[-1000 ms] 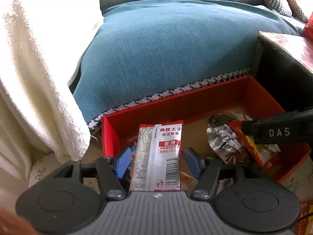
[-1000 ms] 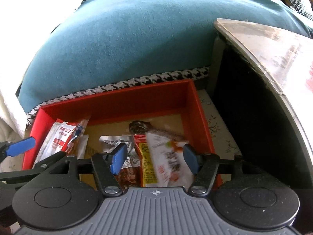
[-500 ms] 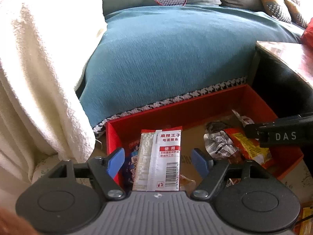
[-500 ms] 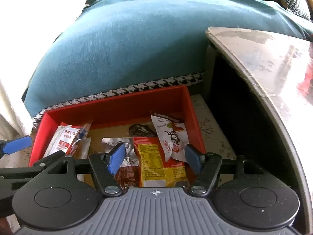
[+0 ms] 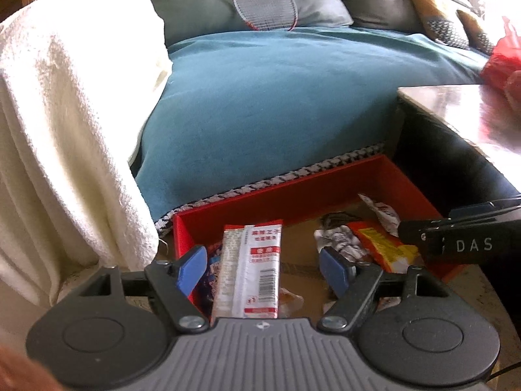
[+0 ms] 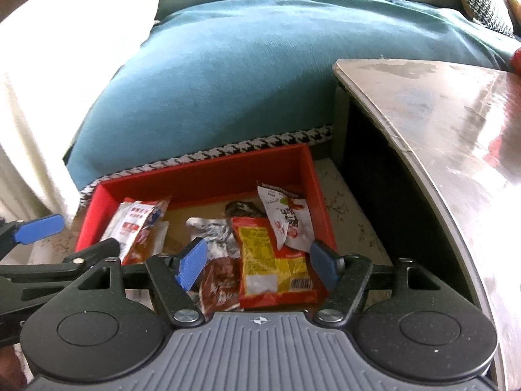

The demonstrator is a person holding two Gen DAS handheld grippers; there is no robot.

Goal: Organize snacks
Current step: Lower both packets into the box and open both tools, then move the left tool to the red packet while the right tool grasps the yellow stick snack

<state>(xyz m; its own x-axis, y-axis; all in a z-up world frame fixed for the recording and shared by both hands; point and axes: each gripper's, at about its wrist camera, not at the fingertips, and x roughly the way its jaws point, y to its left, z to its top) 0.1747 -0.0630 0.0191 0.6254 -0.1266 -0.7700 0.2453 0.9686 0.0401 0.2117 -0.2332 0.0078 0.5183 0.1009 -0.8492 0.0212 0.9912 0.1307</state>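
A red box (image 6: 208, 169) sits on the floor in front of the sofa and holds several snack packets. In the left wrist view my left gripper (image 5: 263, 268) hangs open above the box. A red and white packet (image 5: 257, 247) lies below it, clear of both pads. My right gripper (image 6: 257, 262) is over the box's right half and its jaws are opening. A yellow and red packet (image 6: 273, 260) lies beneath them, untouched by the pads. A white and red packet (image 6: 289, 218) leans by the right wall. The red and white packet (image 6: 136, 224) lies at the left.
A teal-covered sofa (image 5: 276, 97) rises behind the box, with a white blanket (image 5: 65, 130) to the left and a racket (image 5: 265, 6) on the cushions. A shiny-topped table (image 6: 456, 123) stands close to the right of the box. A red bag (image 5: 499, 62) lies on that table.
Both grippers have lifted and drawn back from the box. The left jaws spread away from the red and white packet. The right jaws widened, and the white and red packet now lies by the box's right wall.
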